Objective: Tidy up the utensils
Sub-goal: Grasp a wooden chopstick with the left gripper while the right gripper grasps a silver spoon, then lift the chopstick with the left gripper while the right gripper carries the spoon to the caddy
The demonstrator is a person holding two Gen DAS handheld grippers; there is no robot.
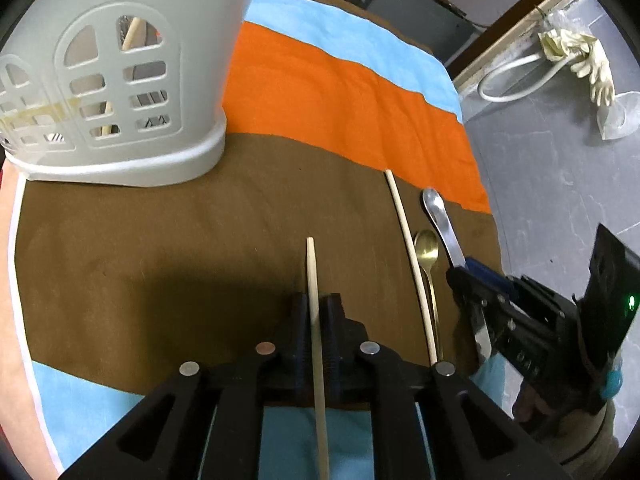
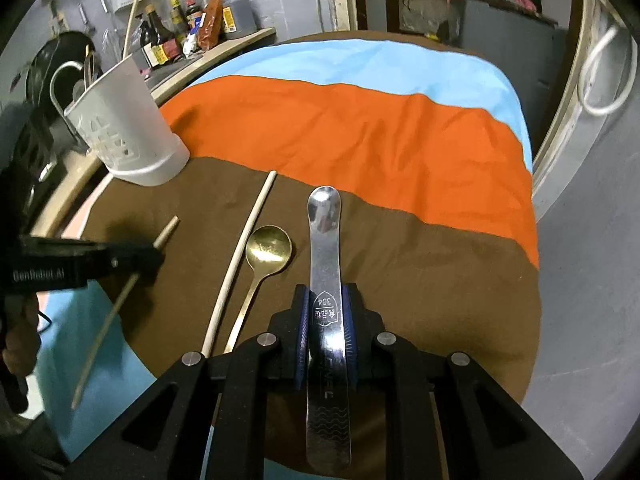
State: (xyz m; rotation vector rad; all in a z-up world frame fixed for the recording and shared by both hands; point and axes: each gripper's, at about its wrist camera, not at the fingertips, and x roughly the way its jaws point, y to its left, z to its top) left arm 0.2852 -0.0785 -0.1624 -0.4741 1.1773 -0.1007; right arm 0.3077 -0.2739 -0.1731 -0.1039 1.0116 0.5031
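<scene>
My left gripper (image 1: 315, 306) is shut on a wooden chopstick (image 1: 311, 264) that points forward over the brown cloth; it also shows in the right wrist view (image 2: 154, 254). My right gripper (image 2: 326, 300) is shut on the handle of a steel spoon-shaped utensil (image 2: 324, 236), also seen in the left wrist view (image 1: 438, 216). A second chopstick (image 2: 244, 248) and a gold spoon (image 2: 267, 245) lie side by side on the cloth between the grippers. A white perforated utensil holder (image 1: 120, 92) stands at the far left with utensils inside.
The table is covered by a brown, orange and blue cloth (image 2: 360, 128). Sauce bottles (image 2: 192, 20) stand on a shelf behind the holder. The table edge drops to a grey floor (image 1: 560, 168) on the right, with a hose and gloves.
</scene>
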